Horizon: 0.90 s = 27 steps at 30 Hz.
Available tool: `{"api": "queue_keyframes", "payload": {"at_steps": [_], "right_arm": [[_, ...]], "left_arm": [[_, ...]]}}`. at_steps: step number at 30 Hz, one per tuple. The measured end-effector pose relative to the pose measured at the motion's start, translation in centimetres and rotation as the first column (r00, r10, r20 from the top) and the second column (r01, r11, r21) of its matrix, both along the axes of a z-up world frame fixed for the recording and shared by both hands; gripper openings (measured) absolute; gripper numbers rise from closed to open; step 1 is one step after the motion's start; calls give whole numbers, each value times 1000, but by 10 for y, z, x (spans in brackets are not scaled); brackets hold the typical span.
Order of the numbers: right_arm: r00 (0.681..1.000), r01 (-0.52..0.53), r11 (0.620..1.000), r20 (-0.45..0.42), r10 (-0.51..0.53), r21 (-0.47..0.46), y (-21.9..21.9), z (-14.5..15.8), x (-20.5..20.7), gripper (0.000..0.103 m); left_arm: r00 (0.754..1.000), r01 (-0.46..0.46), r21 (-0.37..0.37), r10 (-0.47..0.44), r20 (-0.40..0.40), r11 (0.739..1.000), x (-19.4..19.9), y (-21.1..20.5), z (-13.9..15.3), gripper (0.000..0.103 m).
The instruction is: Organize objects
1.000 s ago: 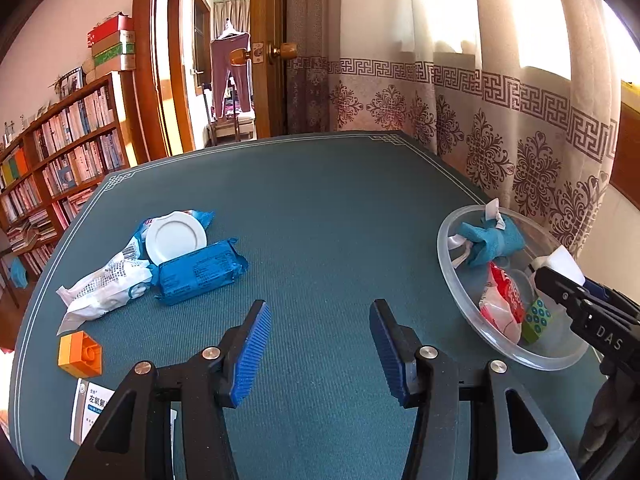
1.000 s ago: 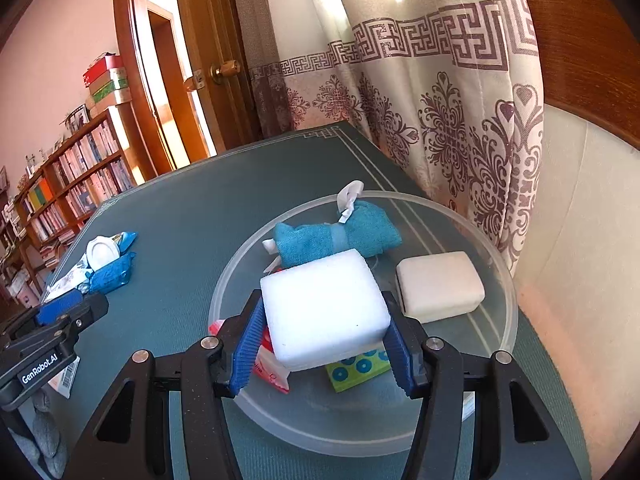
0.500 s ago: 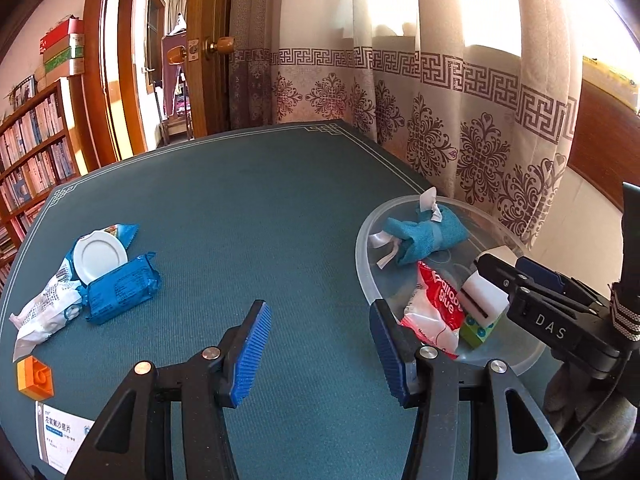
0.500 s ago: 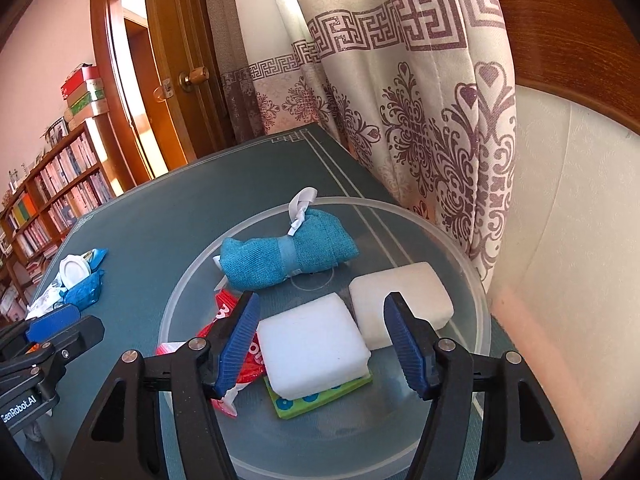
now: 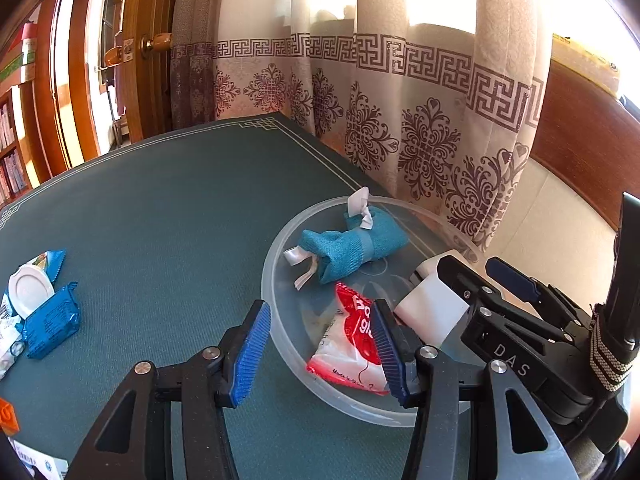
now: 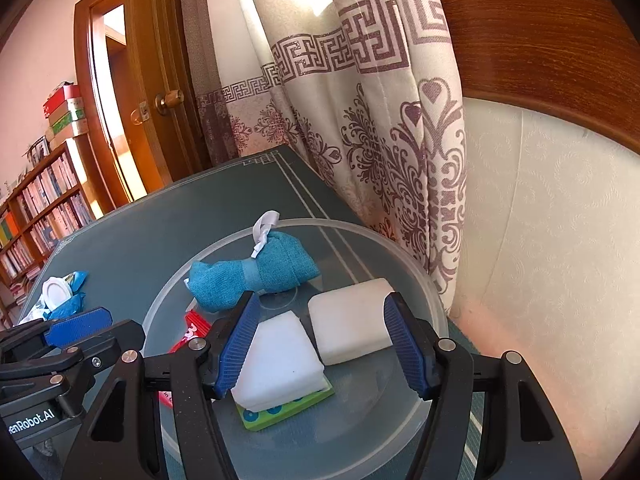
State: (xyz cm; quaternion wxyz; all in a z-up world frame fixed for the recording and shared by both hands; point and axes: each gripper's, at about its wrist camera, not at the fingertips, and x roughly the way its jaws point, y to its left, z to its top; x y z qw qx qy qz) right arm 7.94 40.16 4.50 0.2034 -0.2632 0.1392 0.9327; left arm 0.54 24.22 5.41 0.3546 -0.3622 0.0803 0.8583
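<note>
Patterned curtain (image 5: 420, 128), wooden door (image 6: 160, 92), bookshelf (image 6: 36, 208).

A green-covered table (image 5: 168, 216) carries a clear bowl (image 5: 280, 240), blue packets (image 5: 52, 326) and an orange block (image 5: 8, 416).

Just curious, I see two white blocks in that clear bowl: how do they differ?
The nearer white block lies on a green dotted pad; the farther white block rests on the bowl floor. The nearer is whiter, sharper-edged; the farther creamier, rounder. Neither is gripped.

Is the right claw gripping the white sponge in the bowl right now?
No, the right claw is open, and the white sponge rests on a green polka-dot item inside the clear bowl.
</note>
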Motion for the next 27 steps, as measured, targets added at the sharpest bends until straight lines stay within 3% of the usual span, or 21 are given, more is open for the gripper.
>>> {"api": "queue_keyframes", "payload": {"at_steps": [10,12,14,16,27], "right_arm": [[996,86,996,-20,-86,-4,11,-1,7,66],[995,99,995,-17,-99,-9,14,-3,7,66],[993,118,993,-15,-119,-24,19,-4,8,66],[992,127,991,-13,-127,-38,22,-5,9,66],[994,112,993,-14,-113,-26,17,-6,6,67]], "left_arm": [[998,68,19,-67,-12,998,-10,35,4,55],[998,64,10,-64,-17,998,-13,41,3,63],[999,49,12,-49,-11,999,-18,42,1,79],[999,35,29,-36,12,999,-23,38,-1,85],[999,-36,62,34,33,997,-34,10,2,88]]}}
